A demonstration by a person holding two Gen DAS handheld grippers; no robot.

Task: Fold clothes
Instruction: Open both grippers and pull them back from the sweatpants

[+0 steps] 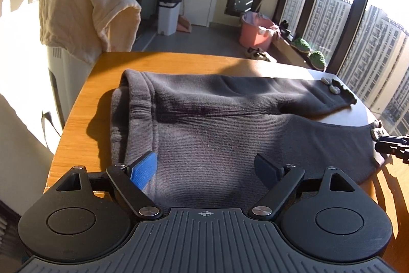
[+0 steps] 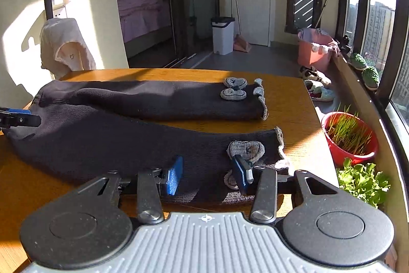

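Observation:
A pair of dark grey knit trousers (image 1: 217, 124) lies flat on the wooden table (image 1: 84, 104), waistband to the left, both legs running right. Grey heart patches (image 2: 234, 88) mark the cuffs. My left gripper (image 1: 207, 170) is open and empty, its blue-padded fingers (image 1: 144, 170) spread over the waist end of the near edge. My right gripper (image 2: 208, 174) is open and empty over the near leg's cuff (image 2: 255, 152). The trousers also show in the right wrist view (image 2: 115, 129). The right gripper shows at the left view's right edge (image 1: 393, 147), the left gripper at the right view's left edge (image 2: 18, 118).
A chair with a cream towel (image 1: 84, 9) stands past the table's far left corner. A pink bucket (image 1: 255, 32), a white bin (image 1: 167, 14), shoes (image 2: 315, 83) and a red plant pot (image 2: 350, 137) stand on the floor by the window.

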